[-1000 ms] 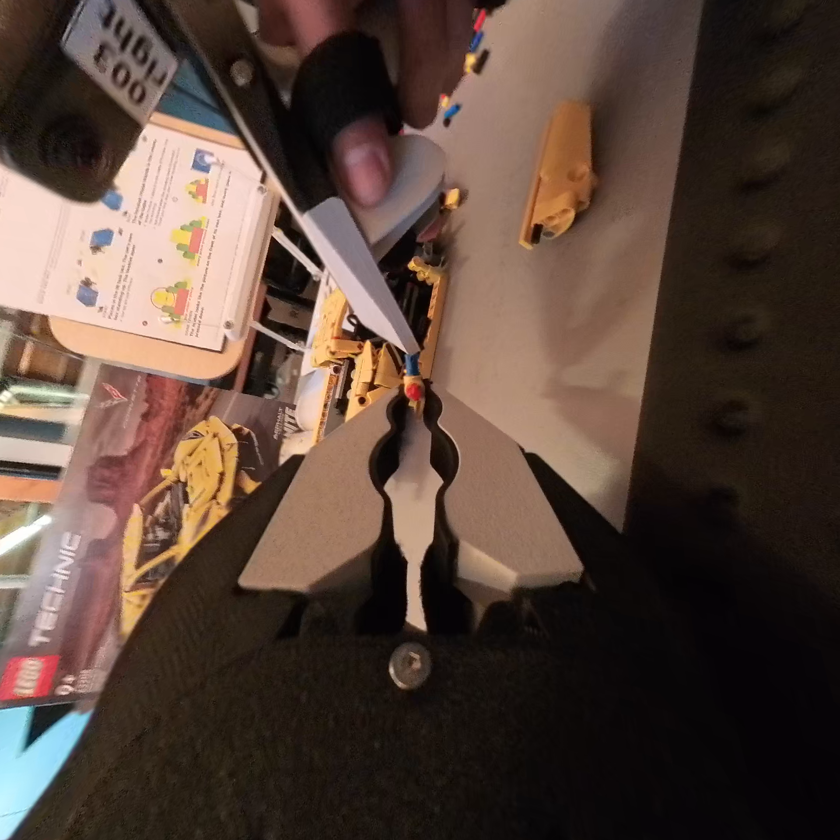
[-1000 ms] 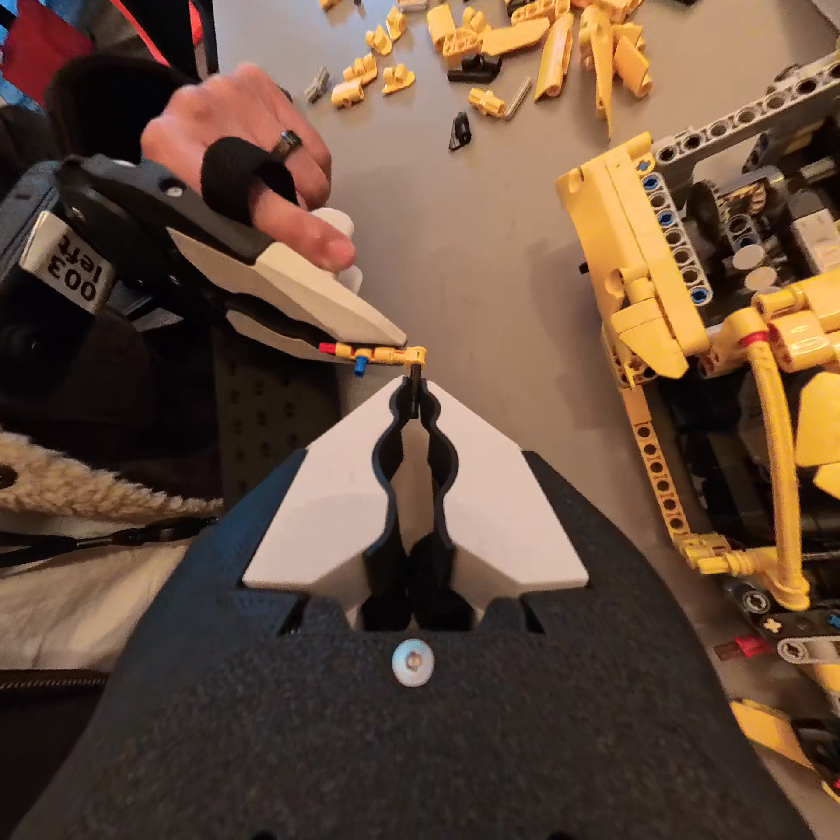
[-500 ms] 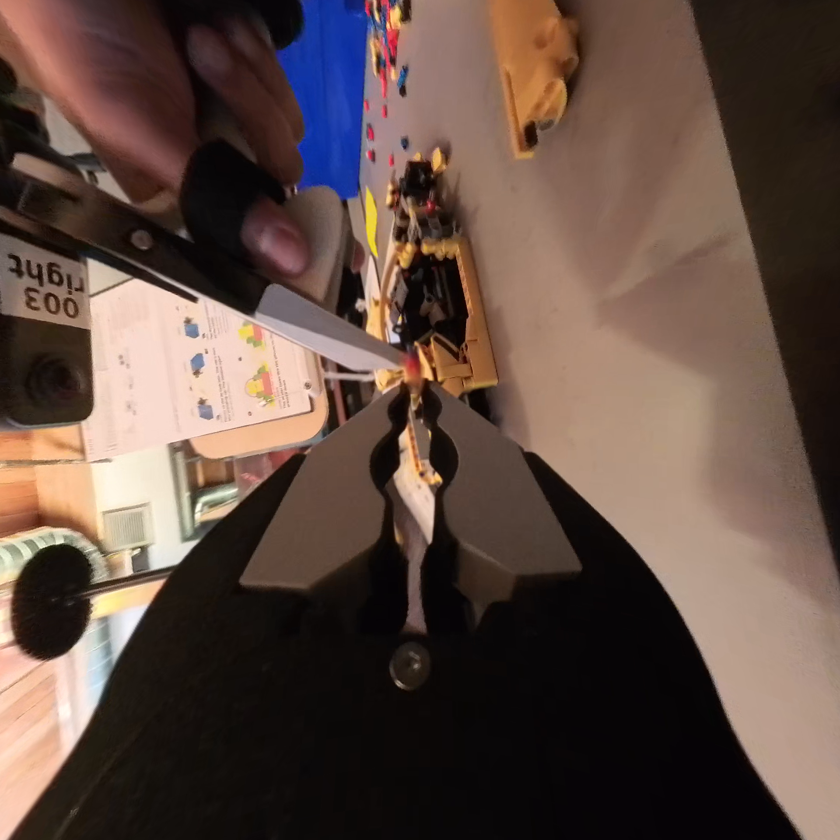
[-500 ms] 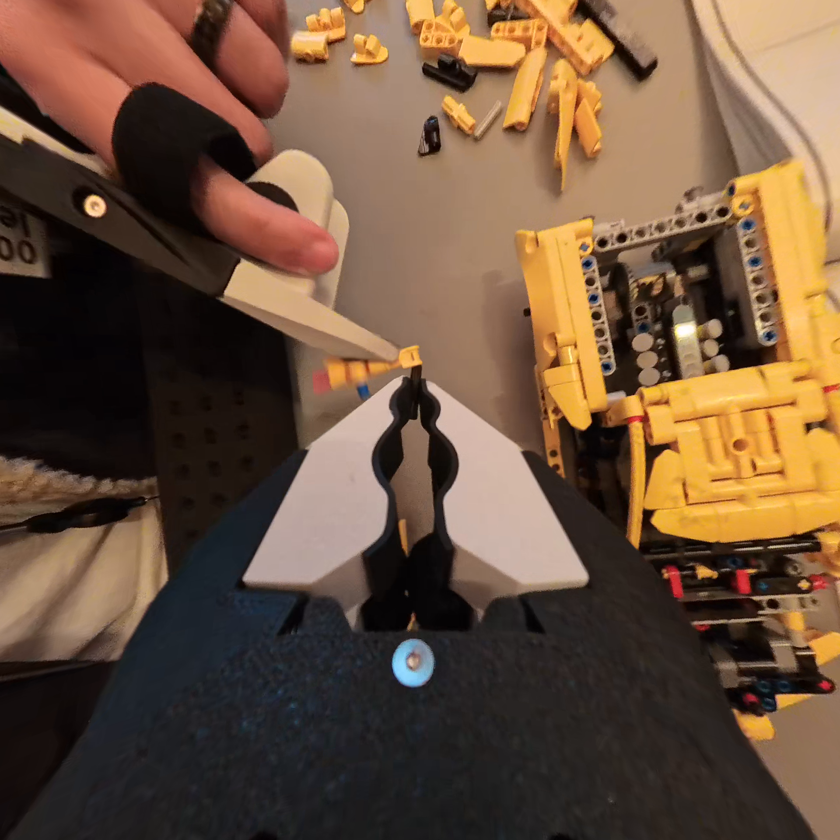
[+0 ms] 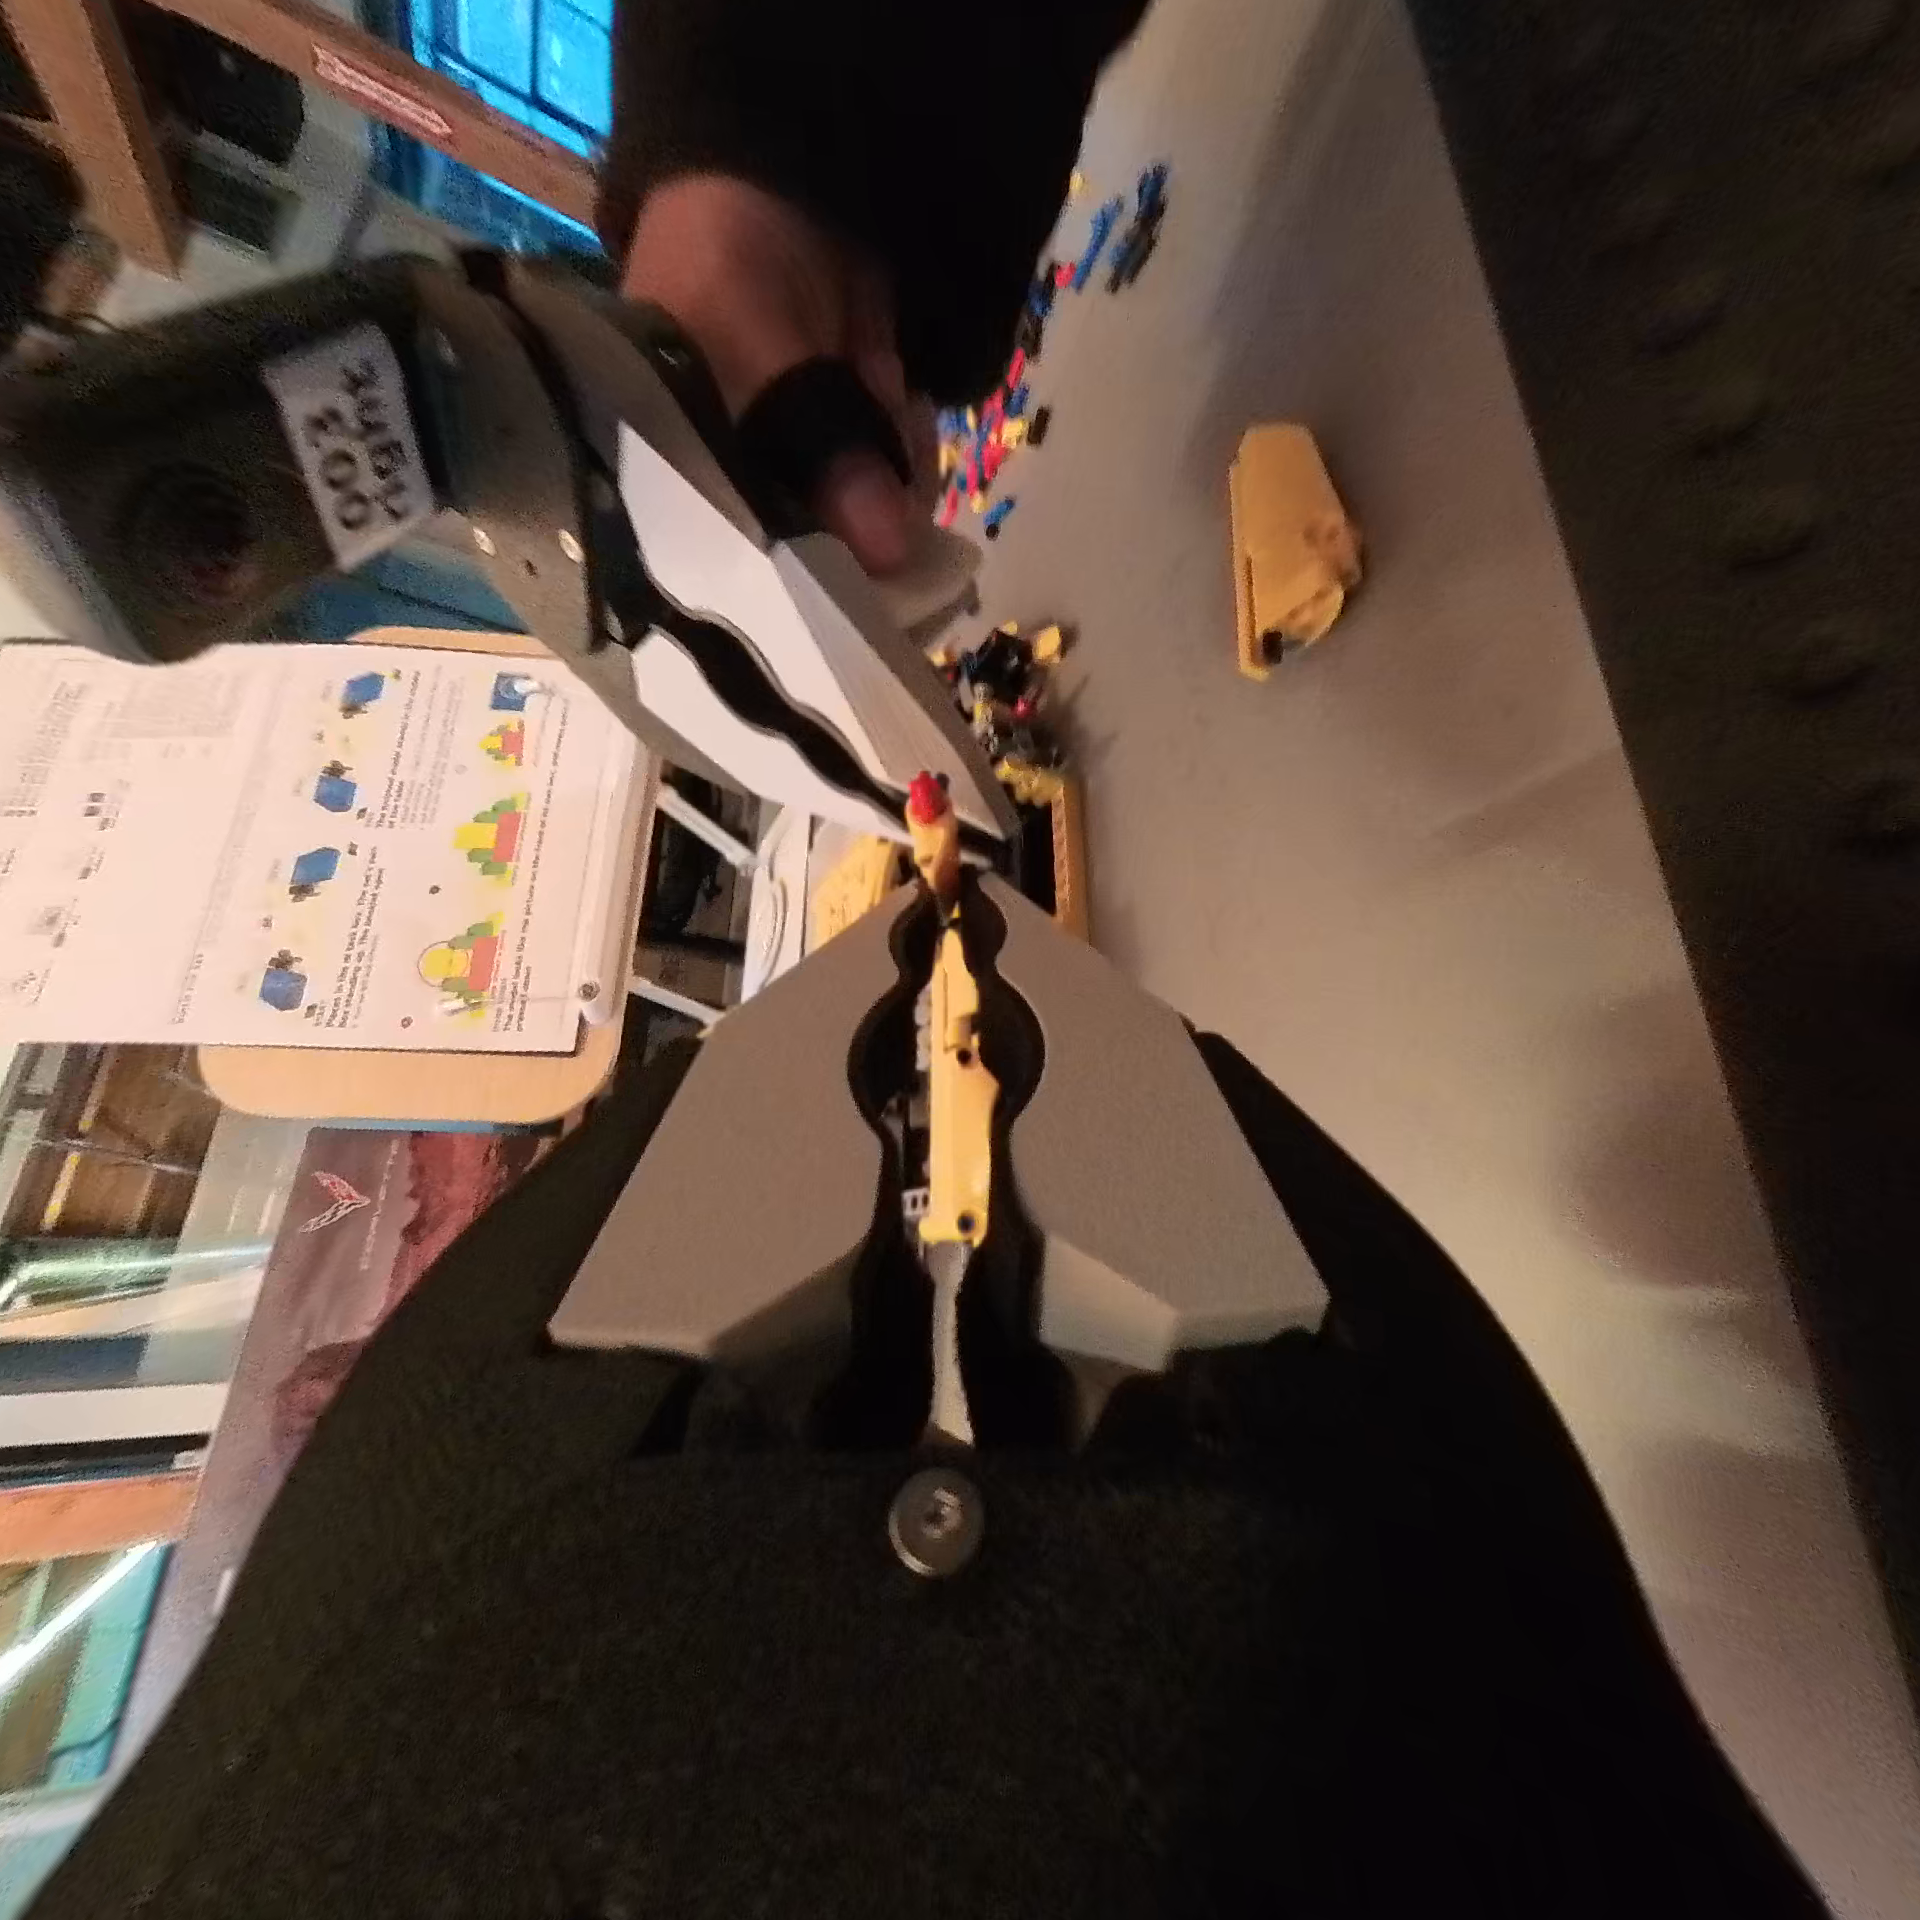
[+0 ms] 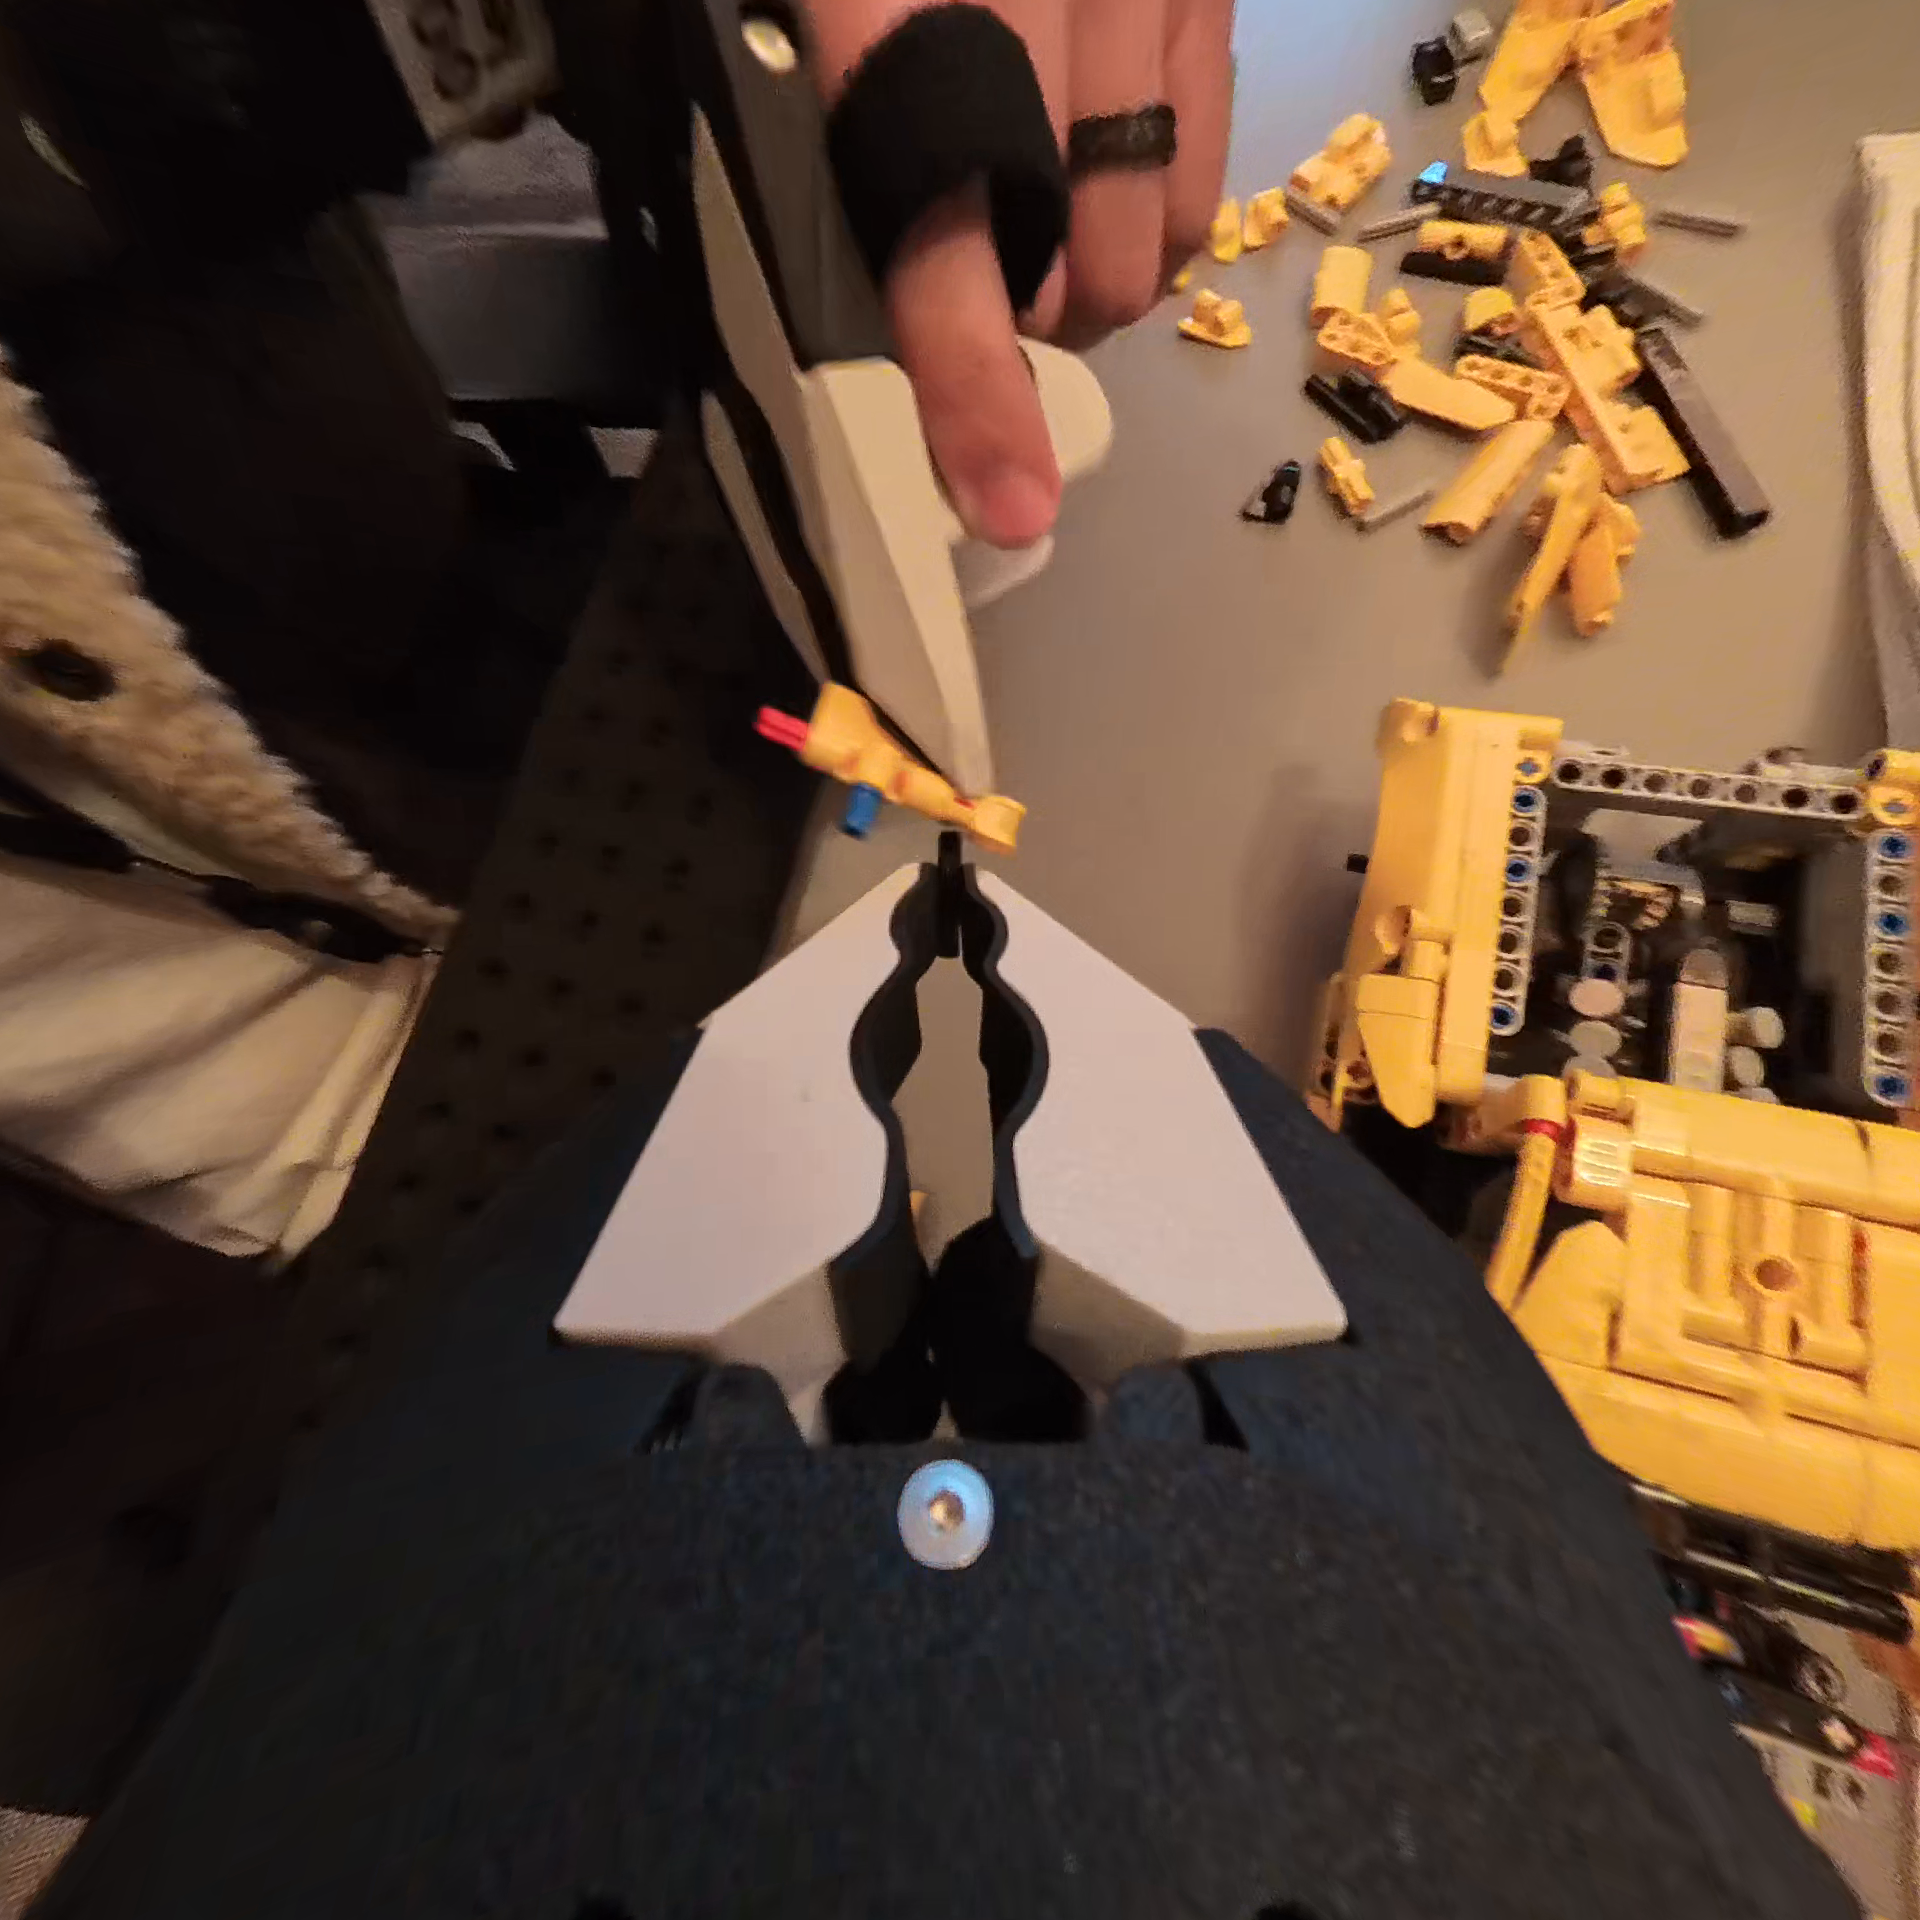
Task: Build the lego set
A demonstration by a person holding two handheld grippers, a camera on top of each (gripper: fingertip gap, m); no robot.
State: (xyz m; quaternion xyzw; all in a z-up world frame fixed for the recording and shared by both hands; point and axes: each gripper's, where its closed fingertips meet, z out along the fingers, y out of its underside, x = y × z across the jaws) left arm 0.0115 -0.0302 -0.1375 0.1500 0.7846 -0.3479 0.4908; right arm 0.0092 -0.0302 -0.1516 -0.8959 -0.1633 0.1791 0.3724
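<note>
- Pinching a short black pin (image 6: 949, 871) in the clenched jaws of the right gripper (image 6: 951, 883), pin axis pointing to 12 o'clock.
- Clamped in the left gripper (image 6: 940, 769): a small yellow sub-assembly (image 6: 902, 774), long axis running 10 to 4 o'clock, end hole directly above the pin tip, nearly touching.
- Lying at 3 o'clock on the tabletop (image 6: 1164, 665): the yellow car model (image 6: 1621, 1122), well apart.

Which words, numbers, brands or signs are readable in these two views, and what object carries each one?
I do not copy writing; here is what bears it.
White label, left wrist view: short print, legible.
Instruction sheet on a clipboard: small print, blurred.
Picture box: emblem and faint print, blurred.
Red-and-white sticker: blurred.
Grey label, right wrist view: cut off, blurred.
</note>
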